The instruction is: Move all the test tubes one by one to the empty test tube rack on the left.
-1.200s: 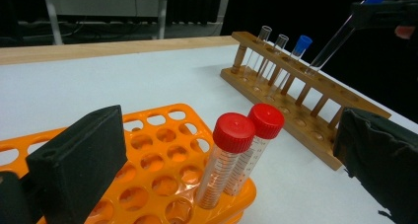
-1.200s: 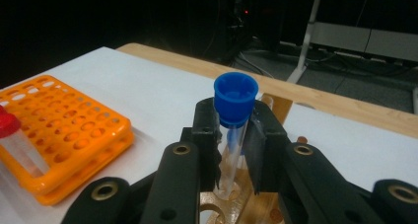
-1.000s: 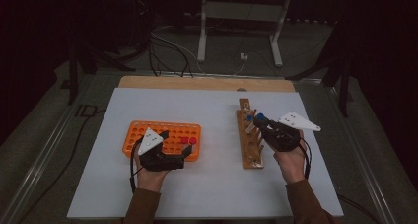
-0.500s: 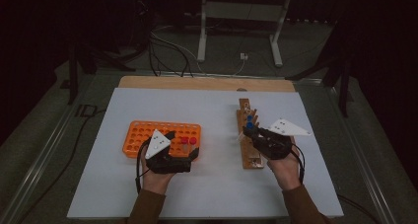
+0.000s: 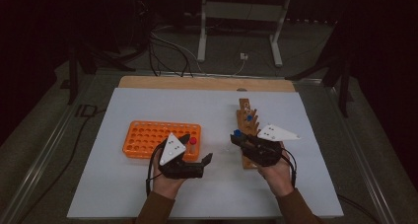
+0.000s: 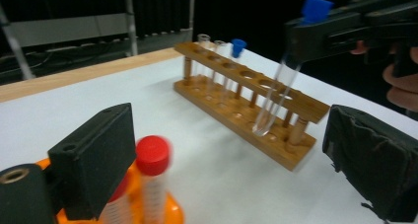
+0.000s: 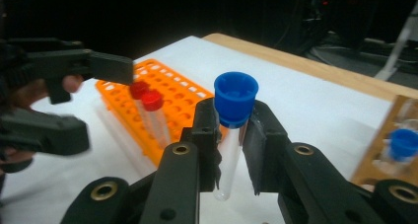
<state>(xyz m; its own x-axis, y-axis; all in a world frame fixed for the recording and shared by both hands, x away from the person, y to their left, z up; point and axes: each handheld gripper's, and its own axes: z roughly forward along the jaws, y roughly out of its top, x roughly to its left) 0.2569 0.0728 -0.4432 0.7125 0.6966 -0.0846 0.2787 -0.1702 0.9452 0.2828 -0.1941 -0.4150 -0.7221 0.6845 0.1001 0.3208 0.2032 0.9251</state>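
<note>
Right tongs [image 7: 231, 150] clamped on a blue-capped tube [image 7: 230, 135], gripped just below the cap, tube hanging clear of the counter [image 5: 148, 199], tilted in the left gripper view. It sits just left of the wooden rack [image 5: 246, 130], near its front end, above the white mat. Another blue-capped tube [image 5: 250, 118] stands in that rack. Left tongs [image 5: 197, 147] open, jaws just been closing a little, nothing between them. Red-capped tubes [image 6: 153, 179] stand in the orange rack [image 5: 148, 137] right beside the left jaw. Both tongs near each other mid-counter.
</note>
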